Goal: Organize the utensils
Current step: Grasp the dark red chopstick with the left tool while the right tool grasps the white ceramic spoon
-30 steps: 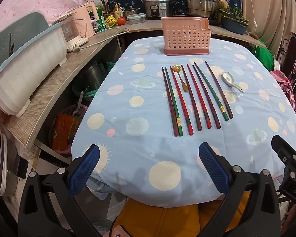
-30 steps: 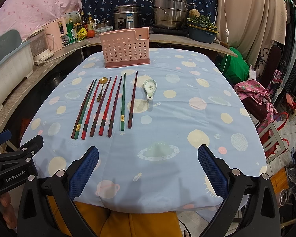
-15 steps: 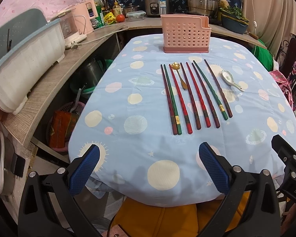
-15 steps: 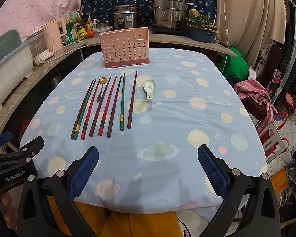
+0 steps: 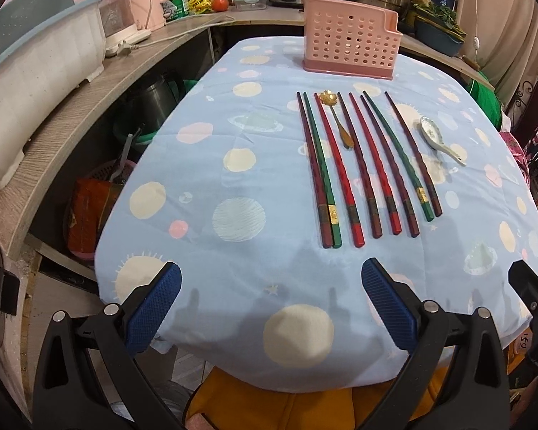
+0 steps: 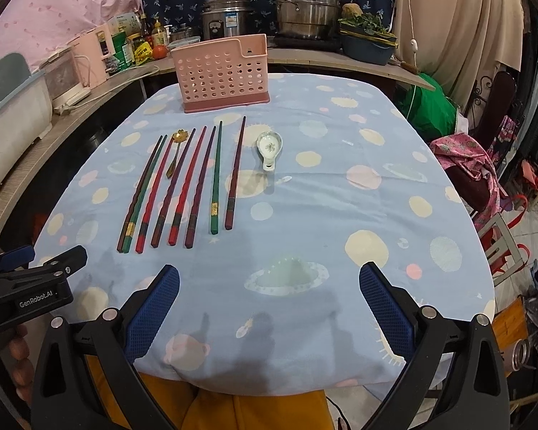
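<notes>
- Grippers: left gripper and right gripper, both at the near table edge, jaws spread wide, nothing held. Blue ribbed pads on black arms.
- Tablecloth: pale blue fabric with round planet prints, soft and a little creased; likely to bunch if a utensil is dragged over it.
- Chopsticks: eight in a near-to-far row, left of centre, thick ends near, tips far. Red, dark red and green lacquer, some with gold bands. The two leftmost touch; the others lie just apart. Judged light, stiff, slick and prone to roll; best pinched across the thick near end, one or two at a time.
- Gold spoon: small, metal, flower-shaped bowl at the far end, lying between the third and fourth chopsticks. Judged light and thin, sitting low on the cloth; take it at mid-handle.
- Ceramic spoon: white with a floral print, short handle pointing near, just right of the row. Judged heavier, glazed, slippery and breakable; grip the handle and set it down gently.
- Caddy: pink perforated plastic, upright on a darker base at the far end, well apart from the utensils. No utensil shows inside. Judged light enough to tip if knocked.
- Counter: wood-grain, left and far, crowded with pots and bottles.
</notes>
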Available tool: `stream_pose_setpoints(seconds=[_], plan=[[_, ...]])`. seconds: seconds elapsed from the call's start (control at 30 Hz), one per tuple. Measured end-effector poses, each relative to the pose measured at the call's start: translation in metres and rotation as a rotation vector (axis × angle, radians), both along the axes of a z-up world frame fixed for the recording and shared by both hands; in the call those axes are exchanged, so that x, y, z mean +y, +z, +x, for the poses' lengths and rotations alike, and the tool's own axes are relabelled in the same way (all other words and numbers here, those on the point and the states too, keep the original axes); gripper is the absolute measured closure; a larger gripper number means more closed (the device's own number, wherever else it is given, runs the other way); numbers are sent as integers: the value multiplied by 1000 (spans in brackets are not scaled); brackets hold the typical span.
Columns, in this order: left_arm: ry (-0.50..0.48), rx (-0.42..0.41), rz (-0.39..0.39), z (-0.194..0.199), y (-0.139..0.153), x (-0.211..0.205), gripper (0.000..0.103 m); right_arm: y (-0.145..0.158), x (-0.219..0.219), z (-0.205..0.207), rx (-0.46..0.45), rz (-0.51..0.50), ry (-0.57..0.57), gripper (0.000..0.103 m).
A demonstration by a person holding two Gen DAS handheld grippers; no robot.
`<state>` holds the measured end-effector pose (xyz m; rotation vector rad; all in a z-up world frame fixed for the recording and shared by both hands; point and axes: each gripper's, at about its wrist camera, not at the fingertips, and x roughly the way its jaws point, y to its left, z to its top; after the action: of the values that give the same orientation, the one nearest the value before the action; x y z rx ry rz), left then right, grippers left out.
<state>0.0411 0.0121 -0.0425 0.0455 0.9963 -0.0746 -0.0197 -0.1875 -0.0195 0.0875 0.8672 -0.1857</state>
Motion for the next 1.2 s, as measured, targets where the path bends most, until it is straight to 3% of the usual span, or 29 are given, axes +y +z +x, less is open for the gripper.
stream_pose_setpoints(seconds=[0.43,0.83,0.93,1.2], plan=[[4,56,22,47,-33,-6,9,-20,-9,36,44,29,-4,7],[4,70,27,61,-44,-6,12,-29,-8,52,79,34,4,7],[1,74,10,61,-43,-4,19,-29,-9,55,78,36,0,7],[-54,89,-40,61,-41,-11,54,-27,-13,62,69,40,5,7]])
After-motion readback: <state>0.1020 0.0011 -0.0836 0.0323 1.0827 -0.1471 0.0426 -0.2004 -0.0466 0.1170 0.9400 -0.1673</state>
